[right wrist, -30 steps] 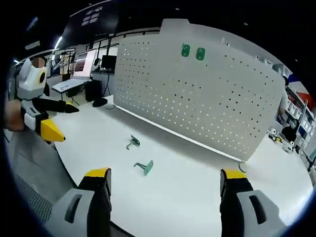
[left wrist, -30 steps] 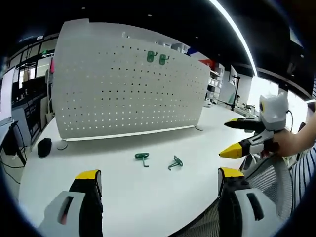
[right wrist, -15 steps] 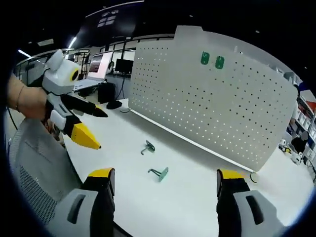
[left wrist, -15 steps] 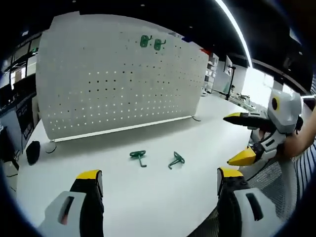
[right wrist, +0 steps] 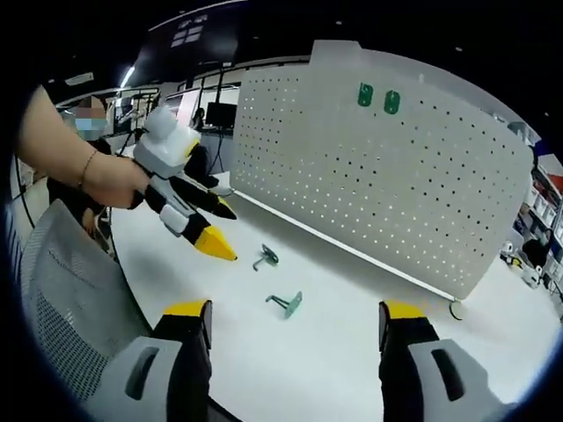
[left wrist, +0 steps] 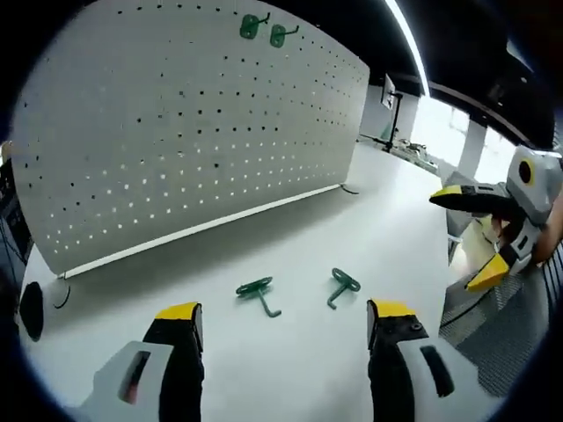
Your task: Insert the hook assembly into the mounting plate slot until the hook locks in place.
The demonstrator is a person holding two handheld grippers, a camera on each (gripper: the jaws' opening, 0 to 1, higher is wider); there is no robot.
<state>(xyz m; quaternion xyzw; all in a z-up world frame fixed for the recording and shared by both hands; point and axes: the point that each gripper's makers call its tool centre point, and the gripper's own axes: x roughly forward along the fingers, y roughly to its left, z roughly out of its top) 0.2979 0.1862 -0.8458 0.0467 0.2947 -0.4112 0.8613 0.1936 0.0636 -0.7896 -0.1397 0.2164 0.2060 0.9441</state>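
Two green hooks lie loose on the white table (left wrist: 387, 237), just in front of the upright white pegboard (left wrist: 176, 132). In the left gripper view the left hook (left wrist: 259, 293) rests with its flat mounting end toward the pegboard and its stem running toward the camera and slightly right, ending in a bent tip. The right hook (left wrist: 341, 286) lies near it but apart, its flat end up-right in the view and its stem slanting down-left. In the right gripper view the same pair appear as the far hook (right wrist: 266, 258) and the near hook (right wrist: 288, 303), both flat on the table.

Two more green hooks (left wrist: 262, 29) hang side by side near the pegboard's top edge, also seen in the right gripper view (right wrist: 378, 98).

The left hand-held gripper (left wrist: 281, 316) hovers over the table with its yellow-tipped jaws spread wide and nothing between them, the loose hooks just beyond the tips. The right hand-held gripper (right wrist: 295, 315) is likewise spread and empty. In the right gripper view the left one (right wrist: 215, 230), held by a hand (right wrist: 110, 180), points down toward the hooks, jaws parted.

The table is plain, glossy white. Behind it are desks, monitors, shelving and a long ceiling light strip; a mesh chair back (right wrist: 70, 299) stands at the table's edge.
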